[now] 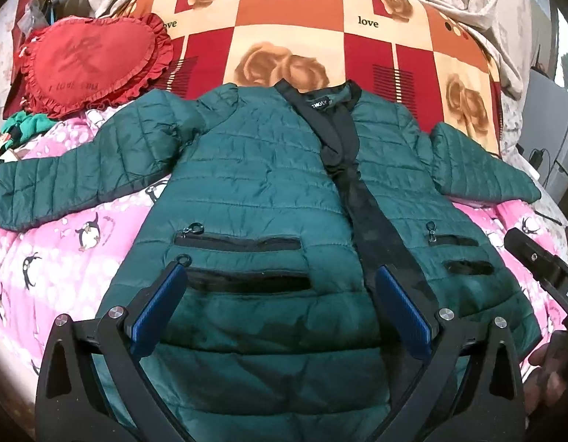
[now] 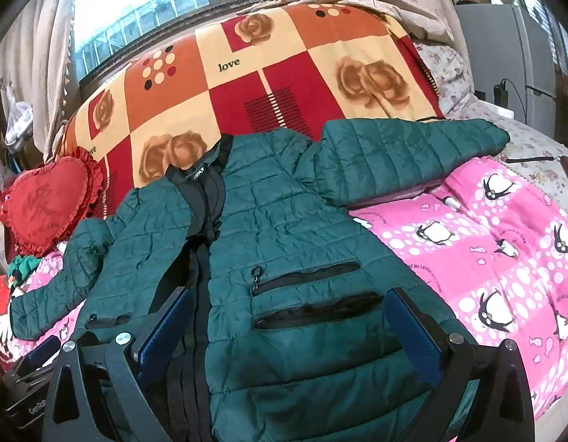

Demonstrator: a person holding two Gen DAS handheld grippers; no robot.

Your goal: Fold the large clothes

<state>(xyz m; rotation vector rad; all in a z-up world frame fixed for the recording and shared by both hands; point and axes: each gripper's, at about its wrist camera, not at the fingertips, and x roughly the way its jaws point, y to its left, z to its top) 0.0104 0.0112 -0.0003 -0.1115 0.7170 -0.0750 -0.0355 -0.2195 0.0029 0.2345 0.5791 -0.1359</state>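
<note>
The jacket (image 1: 254,184) lies flat, front up, sleeves spread, on a pink penguin quilt (image 1: 55,243) covering the bed. Its black collar label (image 1: 318,104) carries white lettering, too small to read. The checked blanket (image 1: 302,25) behind is printed "love". A red heart cushion (image 1: 88,62) bears blurred writing. The left gripper (image 1: 280,283) hangs released over the jacket's lower front, jaws spread. The right gripper (image 2: 291,309) is likewise released, above the pocket zips. A window (image 2: 144,11) stands behind the bed.
</note>
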